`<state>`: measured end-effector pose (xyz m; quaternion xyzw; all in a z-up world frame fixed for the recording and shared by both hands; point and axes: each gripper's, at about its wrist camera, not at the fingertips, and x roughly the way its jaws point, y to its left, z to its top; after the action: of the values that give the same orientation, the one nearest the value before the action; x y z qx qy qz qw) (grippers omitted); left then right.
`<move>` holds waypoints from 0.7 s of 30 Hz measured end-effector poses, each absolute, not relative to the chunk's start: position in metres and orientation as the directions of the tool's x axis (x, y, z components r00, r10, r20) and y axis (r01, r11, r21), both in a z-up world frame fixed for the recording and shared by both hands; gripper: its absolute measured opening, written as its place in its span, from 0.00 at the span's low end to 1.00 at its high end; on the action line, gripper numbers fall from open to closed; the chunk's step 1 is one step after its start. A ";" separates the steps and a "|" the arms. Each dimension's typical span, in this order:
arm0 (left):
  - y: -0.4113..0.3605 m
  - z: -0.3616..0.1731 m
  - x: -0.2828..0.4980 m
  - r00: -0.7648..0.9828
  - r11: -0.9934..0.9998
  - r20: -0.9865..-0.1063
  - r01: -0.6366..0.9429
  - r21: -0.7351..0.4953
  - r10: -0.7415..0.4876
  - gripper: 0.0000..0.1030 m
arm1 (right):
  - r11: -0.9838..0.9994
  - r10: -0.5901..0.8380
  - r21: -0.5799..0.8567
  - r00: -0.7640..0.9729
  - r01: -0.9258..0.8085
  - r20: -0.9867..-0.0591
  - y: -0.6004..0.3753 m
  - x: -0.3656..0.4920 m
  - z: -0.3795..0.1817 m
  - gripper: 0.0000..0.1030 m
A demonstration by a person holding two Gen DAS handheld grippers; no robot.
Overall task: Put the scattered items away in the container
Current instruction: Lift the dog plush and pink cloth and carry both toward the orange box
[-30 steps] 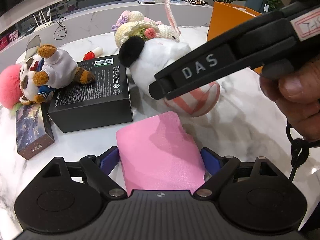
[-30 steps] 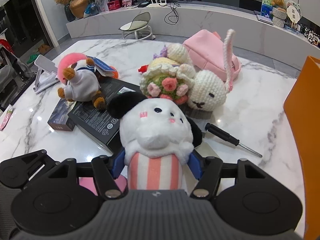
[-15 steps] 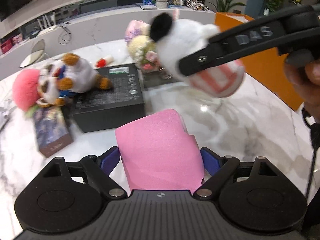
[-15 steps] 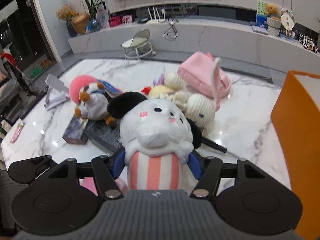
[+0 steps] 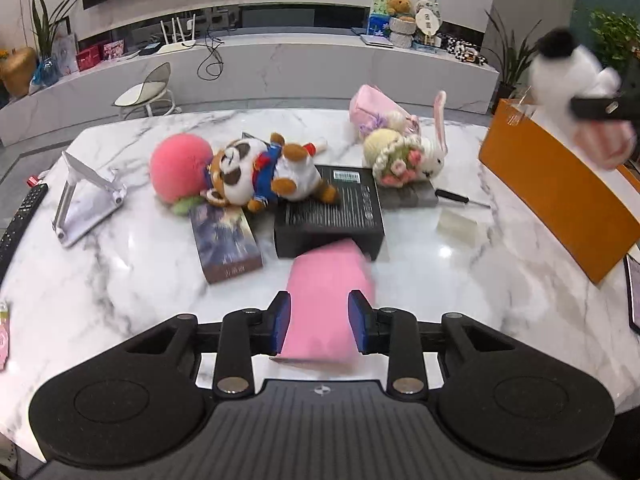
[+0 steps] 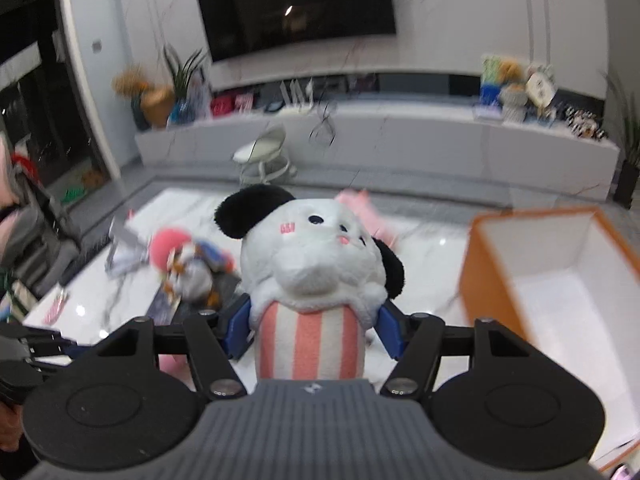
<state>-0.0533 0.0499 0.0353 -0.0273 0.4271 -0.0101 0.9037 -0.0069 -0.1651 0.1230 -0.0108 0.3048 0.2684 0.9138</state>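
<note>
The left hand-held gripper (image 5: 320, 322) hangs over the near part of the table (image 5: 120, 280) with a foam block (image 5: 328, 280) between its fingers. Just ahead of it lies a flat box (image 5: 332, 208), with a book (image 5: 226, 242) to the left of that box. A panda plush (image 5: 260, 172) lies across the box's far left corner, a round plush (image 5: 178, 166) further left against it. Ahead and right, a knitted rabbit (image 5: 404, 154) sits on a small block (image 5: 408, 196), a pouch (image 5: 372, 106) behind it, a screwdriver (image 5: 456, 198) to its right. The container (image 5: 560, 204) stands far right. The right hand-held gripper (image 6: 312, 328) holds a striped plush (image 6: 312, 272) above the table, the container (image 6: 488, 280) to its right and ahead.
</note>
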 end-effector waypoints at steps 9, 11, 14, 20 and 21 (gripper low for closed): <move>0.002 0.006 -0.058 0.604 0.987 -0.794 0.082 0.140 0.062 0.80 | 0.829 0.551 0.175 0.720 -0.531 -0.422 -0.182 0.006 0.177 0.64; -0.005 -0.006 -0.044 0.589 0.975 -0.803 0.112 0.193 0.091 0.80 | 0.817 0.569 0.189 0.710 -0.544 -0.415 -0.186 0.009 0.174 0.64; -0.009 -0.022 -0.025 0.577 0.968 -0.810 0.132 0.212 0.099 0.81 | 0.820 0.561 0.175 0.703 -0.546 -0.438 -0.196 0.010 0.164 0.64; -0.006 -0.036 -0.010 0.539 0.974 -0.839 0.141 0.179 0.076 0.92 | 0.853 0.516 0.211 0.707 -0.478 -0.484 -0.233 0.022 0.142 0.64; -0.005 -0.038 -0.008 0.532 0.975 -0.843 0.142 0.173 0.072 0.93 | 0.858 0.508 0.214 0.711 -0.467 -0.486 -0.238 0.024 0.140 0.64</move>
<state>-0.0080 -0.0053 -0.0379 0.1109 0.4832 -0.0201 0.8682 0.0238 -0.2376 0.1398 0.0379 0.2737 0.2638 0.9242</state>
